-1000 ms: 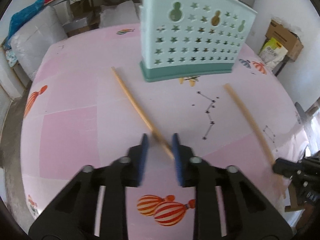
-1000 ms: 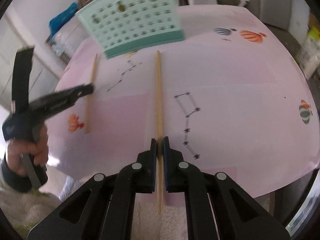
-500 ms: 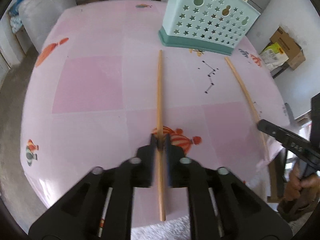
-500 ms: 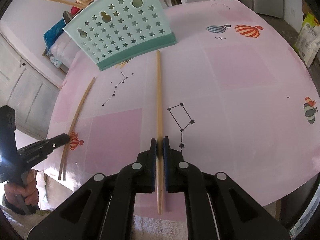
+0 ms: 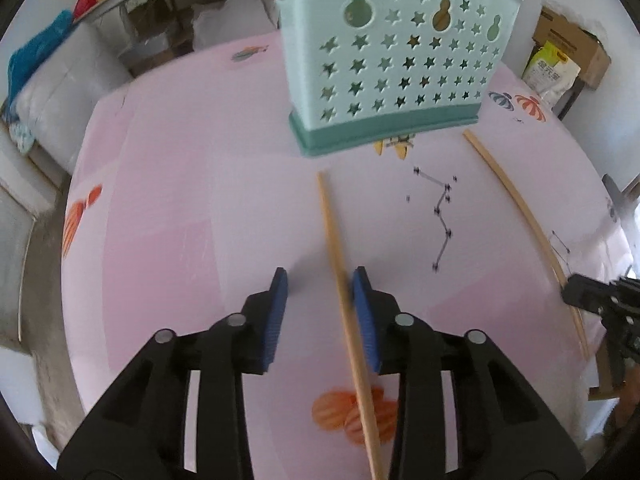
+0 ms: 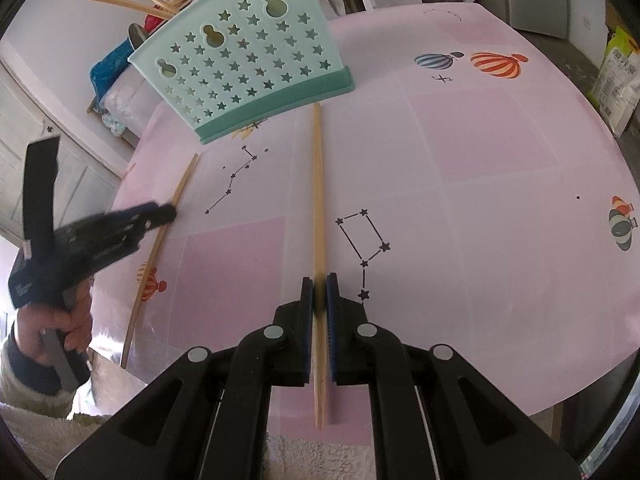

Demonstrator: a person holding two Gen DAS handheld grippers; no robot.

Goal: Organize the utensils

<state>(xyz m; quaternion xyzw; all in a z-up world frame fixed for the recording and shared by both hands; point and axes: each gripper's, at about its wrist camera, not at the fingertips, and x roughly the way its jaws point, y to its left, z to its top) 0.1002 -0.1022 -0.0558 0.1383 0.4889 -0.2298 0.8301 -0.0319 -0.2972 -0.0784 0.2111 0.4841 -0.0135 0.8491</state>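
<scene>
A mint-green star-punched utensil holder (image 5: 384, 80) (image 6: 248, 72) stands on the pink table (image 6: 480, 200), with several wooden sticks poking out of its top. My left gripper (image 5: 320, 280) hangs over one wooden chopstick (image 5: 330, 220); its jaws are opening, and the stick lies between them close to the right pad (image 5: 362, 312), clear of the left one. My right gripper (image 6: 319, 280) is shut on a second chopstick (image 6: 318, 184) that points at the holder's base. The right wrist view shows the left gripper (image 6: 160, 212) beside the first chopstick (image 6: 182, 184).
A person's hand (image 6: 52, 320) holds the left gripper's handle at the table's left edge. Both chopsticks overhang the near table edge. Bags and a cardboard box (image 5: 568, 48) sit on the floor beyond the table. The right gripper (image 5: 592, 300) shows at the right rim of the left wrist view.
The left jaws, narrow around the chopstick half a second ago, now stand wider apart, and that view has swung nearer the holder. The right gripper still clamps its chopstick in place.
</scene>
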